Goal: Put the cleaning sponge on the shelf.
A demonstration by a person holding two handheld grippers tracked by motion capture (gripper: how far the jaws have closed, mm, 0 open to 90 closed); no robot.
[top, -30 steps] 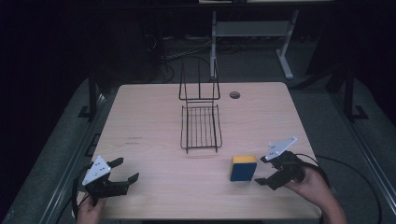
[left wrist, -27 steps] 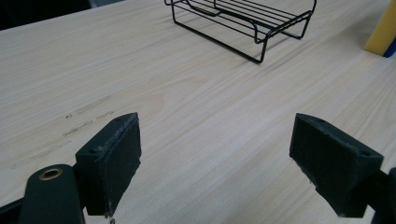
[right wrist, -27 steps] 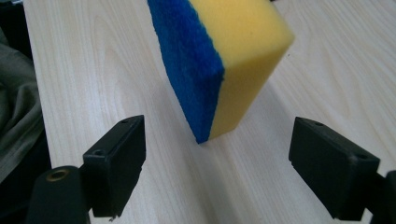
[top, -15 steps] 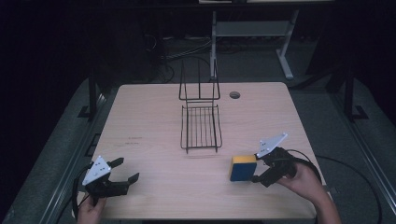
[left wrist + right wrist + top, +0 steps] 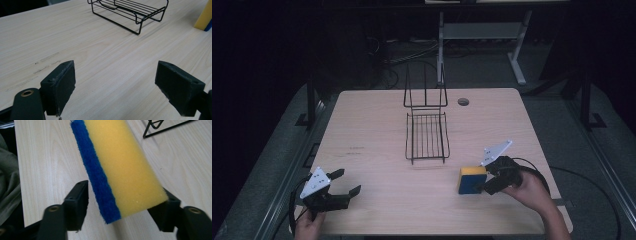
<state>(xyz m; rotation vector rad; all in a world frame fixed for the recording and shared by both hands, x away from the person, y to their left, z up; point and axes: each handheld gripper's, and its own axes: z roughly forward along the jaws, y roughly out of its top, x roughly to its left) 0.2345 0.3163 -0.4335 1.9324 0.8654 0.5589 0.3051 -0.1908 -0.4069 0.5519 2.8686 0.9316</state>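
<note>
Plainly, from the high view, the right tool (image 5: pixel 482 181) sits at the near right of the surface (image 5: pixel 377 130), its jaws set around the end of a yellow sponge with a blue scouring layer (image 5: pixel 472 180) that lies near the front edge. Its jaws have just been closing with the sponge between them. A black wire rack (image 5: pixel 427 136) stands in the middle of the surface, well apart from the sponge, and is probably where the sponge is meant to go. The left tool (image 5: pixel 346 183) waits at the near left, wide and empty, out of the way of the working hand.

Through the left gripper view, its two black pads (image 5: pixel 61 86) stand far apart over bare wood, with the rack (image 5: pixel 130 12) ahead and a corner of the sponge (image 5: pixel 203 18) at the right edge.

Seen in the right gripper view, the sponge (image 5: pixel 125 167) lies lengthwise between the jaws, blue layer toward the left pad (image 5: pixel 77 203). A small gap shows on that side, so the grip looks not quite finished.

No brand, label or writing can be read anywhere.
</note>
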